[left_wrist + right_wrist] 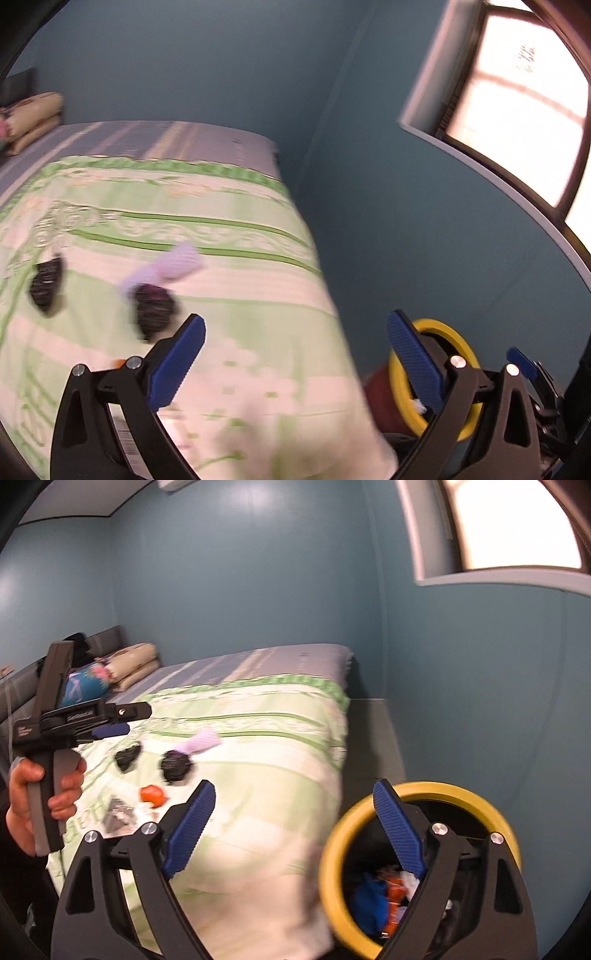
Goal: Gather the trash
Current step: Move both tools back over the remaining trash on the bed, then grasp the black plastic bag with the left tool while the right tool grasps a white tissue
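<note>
Both grippers hover level above the bed [258,775], jaws wide and empty: left gripper [295,354], right gripper [293,812] beside the bin [332,867]. Label writing is too blurred to read.

A bed [295,657] with a green patterned blanket [258,775] fills the corner by the blue wall [240,572]. Folded pillows [136,662] are stacked at its head. A bright window [517,92] sits high in the right-hand wall.

Bedroom: bed [258,738], pillows [136,664]
</note>
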